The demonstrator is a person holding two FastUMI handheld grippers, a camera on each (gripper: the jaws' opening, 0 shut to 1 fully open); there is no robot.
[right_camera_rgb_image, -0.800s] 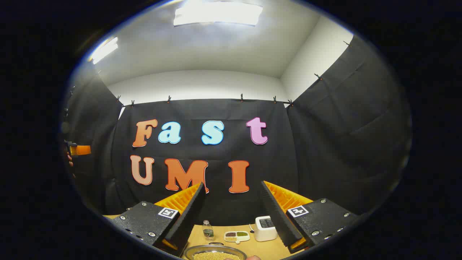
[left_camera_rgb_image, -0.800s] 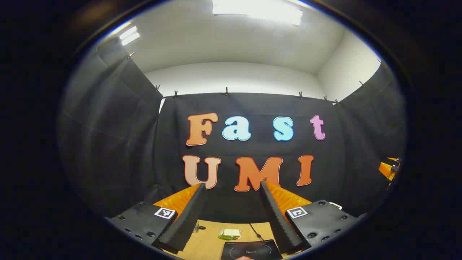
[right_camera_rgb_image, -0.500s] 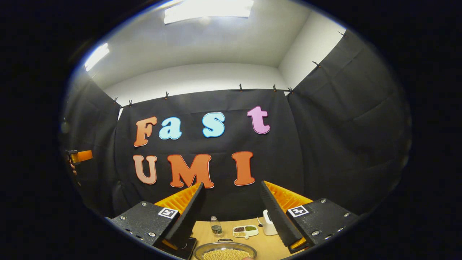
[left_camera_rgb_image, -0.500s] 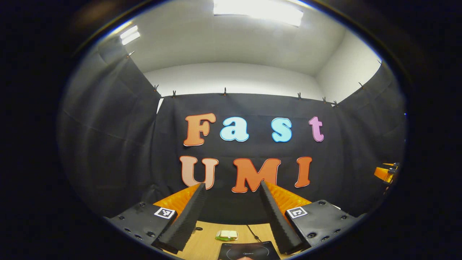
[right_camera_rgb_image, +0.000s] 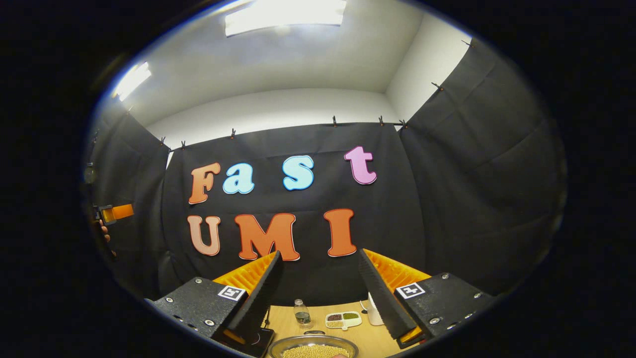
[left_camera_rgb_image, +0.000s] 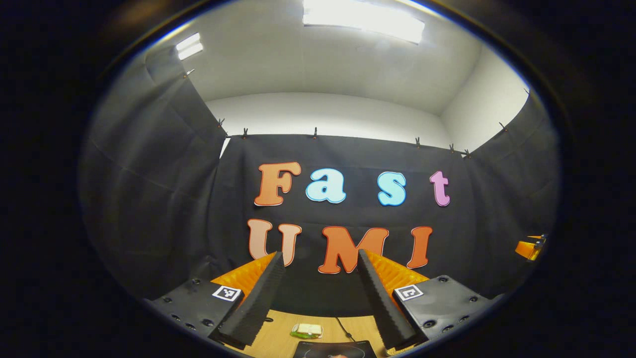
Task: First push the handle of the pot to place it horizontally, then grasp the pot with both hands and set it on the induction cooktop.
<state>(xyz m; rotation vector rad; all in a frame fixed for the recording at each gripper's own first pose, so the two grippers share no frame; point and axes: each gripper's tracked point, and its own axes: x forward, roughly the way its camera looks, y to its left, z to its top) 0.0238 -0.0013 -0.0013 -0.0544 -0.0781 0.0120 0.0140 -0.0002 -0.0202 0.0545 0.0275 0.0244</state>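
recording booth, black cloth walls [left_camera_rgb_image: 149, 199], wooden table [right_camera_rgb_image: 362, 338]

Left gripper [left_camera_rgb_image: 318, 258] is held level, fingers spread wide with nothing between; right gripper [right_camera_rgb_image: 318, 258] likewise, level and spread.

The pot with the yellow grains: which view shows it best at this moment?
The right gripper view. The pot sits at the bottom edge between that gripper's open fingers, metal rim and grains plain, its near part cut off. The left gripper view offers the induction cooktop on the table instead, no pot on it.
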